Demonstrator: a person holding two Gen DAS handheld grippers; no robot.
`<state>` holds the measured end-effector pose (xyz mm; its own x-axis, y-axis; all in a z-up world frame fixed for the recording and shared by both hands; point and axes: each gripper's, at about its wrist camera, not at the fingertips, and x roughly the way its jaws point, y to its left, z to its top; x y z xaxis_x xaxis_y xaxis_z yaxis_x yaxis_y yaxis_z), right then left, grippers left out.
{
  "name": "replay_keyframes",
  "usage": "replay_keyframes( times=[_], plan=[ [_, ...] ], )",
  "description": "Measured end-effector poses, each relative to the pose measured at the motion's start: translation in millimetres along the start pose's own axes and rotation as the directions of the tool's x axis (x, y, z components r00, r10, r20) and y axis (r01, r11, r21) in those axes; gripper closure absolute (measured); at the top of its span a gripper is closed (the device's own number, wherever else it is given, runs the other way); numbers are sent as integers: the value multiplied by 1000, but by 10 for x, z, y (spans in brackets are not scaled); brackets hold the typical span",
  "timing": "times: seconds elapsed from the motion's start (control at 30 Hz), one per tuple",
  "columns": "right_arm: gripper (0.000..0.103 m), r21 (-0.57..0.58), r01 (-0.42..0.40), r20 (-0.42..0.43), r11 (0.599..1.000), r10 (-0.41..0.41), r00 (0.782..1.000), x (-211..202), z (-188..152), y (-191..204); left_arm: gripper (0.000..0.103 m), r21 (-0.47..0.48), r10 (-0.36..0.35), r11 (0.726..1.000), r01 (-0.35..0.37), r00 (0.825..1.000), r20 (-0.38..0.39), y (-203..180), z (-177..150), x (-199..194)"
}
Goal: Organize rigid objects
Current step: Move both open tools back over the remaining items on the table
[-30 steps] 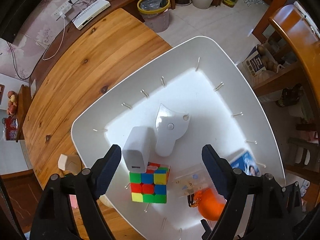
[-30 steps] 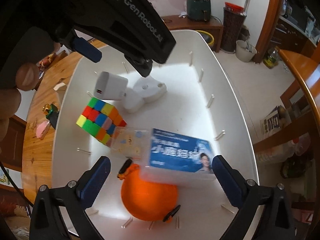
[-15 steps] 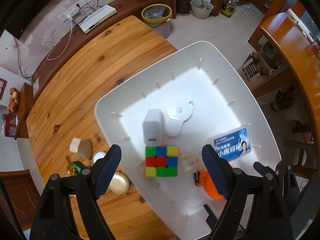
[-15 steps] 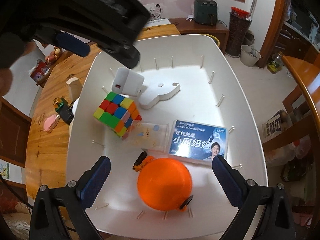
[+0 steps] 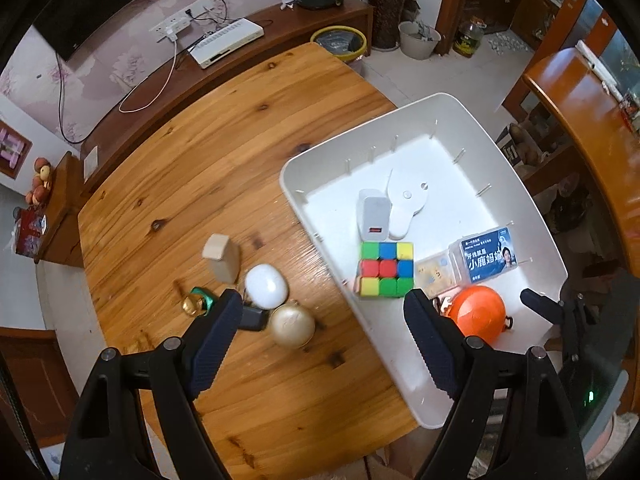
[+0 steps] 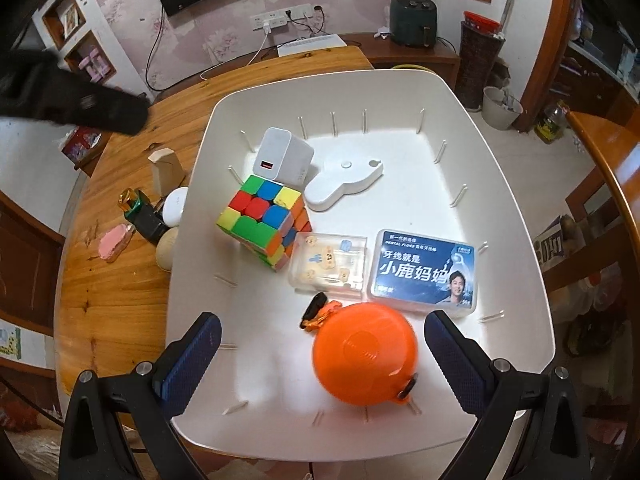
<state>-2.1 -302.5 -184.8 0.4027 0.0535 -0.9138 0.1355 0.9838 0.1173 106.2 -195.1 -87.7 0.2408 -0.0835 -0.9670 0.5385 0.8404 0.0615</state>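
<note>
The left gripper (image 5: 320, 344) is hanging over the wooden table (image 5: 224, 152), pointing steeply down, with its jaws standing wide apart and nothing between them; I judge it is positioned there because the loose things under it are the next to collect. Just in front of its left finger a gold ball (image 5: 291, 325) is lying, touching a small black thing (image 5: 253, 318), and a white egg-shaped case (image 5: 266, 285) is sitting just behind them, with a green and gold trinket (image 5: 196, 302) to the left and a pale wooden block (image 5: 220, 258) a little farther. These are waiting outside the white tray (image 5: 312, 204), so the task looks only partly done. The right gripper (image 6: 320, 360) is hovering over the near end of the tray, also gaping wide and gripping nothing, with the orange round case (image 6: 364, 354) lying between its fingers but not pressed by them. Beyond that, the blue floss box (image 6: 424, 272) and a clear box (image 6: 328, 264) are lying side by side, flat, probably to save room. To the left the colour cube (image 6: 264, 220) is resting, and behind it the white charger (image 6: 284, 156) is leaning near a flat white piece (image 6: 344, 184). The far right part of the tray is staying free, which seems room for the things on the table.
</note>
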Motion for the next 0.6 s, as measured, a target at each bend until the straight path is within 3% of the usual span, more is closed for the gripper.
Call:
replay_keyframes(
  times=[0.6],
  plan=[
    [1, 163, -1, 17, 987, -1, 1000, -310, 61, 401, 18, -100, -25, 994, 38, 992, 127, 935, -557, -511]
  ],
)
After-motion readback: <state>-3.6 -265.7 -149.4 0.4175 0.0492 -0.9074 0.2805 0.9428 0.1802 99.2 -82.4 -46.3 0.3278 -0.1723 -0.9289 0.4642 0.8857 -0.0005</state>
